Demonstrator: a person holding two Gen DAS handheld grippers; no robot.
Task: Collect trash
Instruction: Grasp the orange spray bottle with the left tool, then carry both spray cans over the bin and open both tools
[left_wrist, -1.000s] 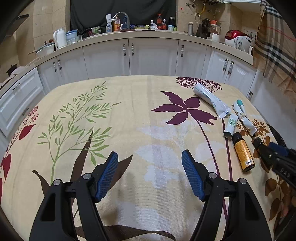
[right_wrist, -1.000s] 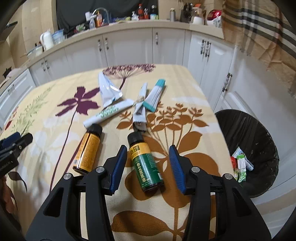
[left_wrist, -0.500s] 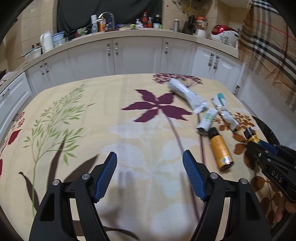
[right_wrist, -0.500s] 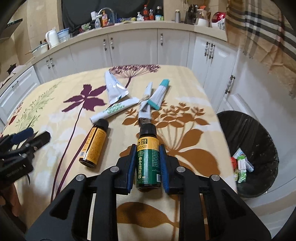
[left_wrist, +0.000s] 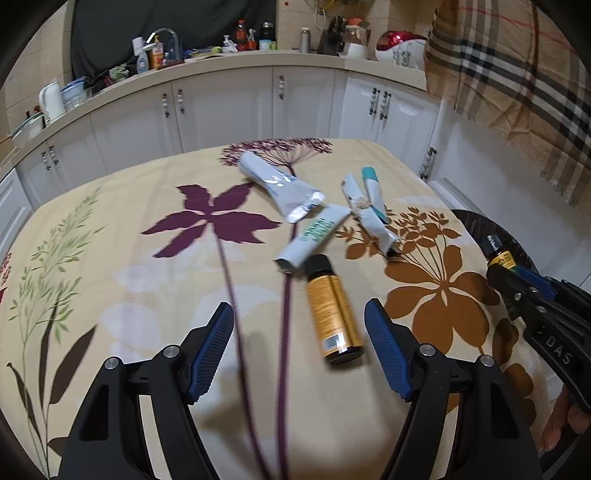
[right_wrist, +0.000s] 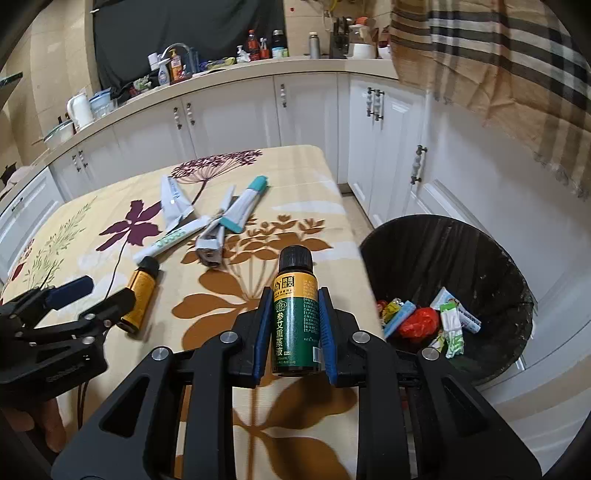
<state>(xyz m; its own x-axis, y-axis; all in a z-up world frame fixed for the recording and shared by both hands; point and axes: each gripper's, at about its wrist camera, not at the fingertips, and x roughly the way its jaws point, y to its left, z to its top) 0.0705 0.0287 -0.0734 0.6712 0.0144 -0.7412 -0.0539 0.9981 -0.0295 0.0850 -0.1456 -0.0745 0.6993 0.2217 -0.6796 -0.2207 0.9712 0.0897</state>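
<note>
Bottle transfer is the step in hand. I'm holding the green-label bottle (right_wrist: 295, 317) clamped in the right gripper (right_wrist: 293, 334); both blue pads are pressing on its sides, cap pointing away from me, centre of the right wrist frame. The jaws have just been closing on it and now it's sitting off the floral tablecloth (right_wrist: 258, 424).

The black trash bin (right_wrist: 517, 280) is sitting at right of that frame, beside the table's edge and lower than it, already holding wrappers. I'm judging the next move as a swing right until the bottle is over the bin mouth, not just the rim, then a release. The grip is on the label band and the glass looks slick, so I'm keeping the squeeze steady and avoiding a fast roll of the wrist.

The left gripper (left_wrist: 299, 347) is standing wide open with nothing between the pads. The orange-label bottle (left_wrist: 332, 314) is lying on its side in lower centre of the left wrist frame, nearer the right-hand pad, not touched. I'm planning to centre on it before closing, or it'll roll away.

Squeezed tubes (left_wrist: 314, 234) are lying in a loose pile beyond it, mid-frame.
</note>
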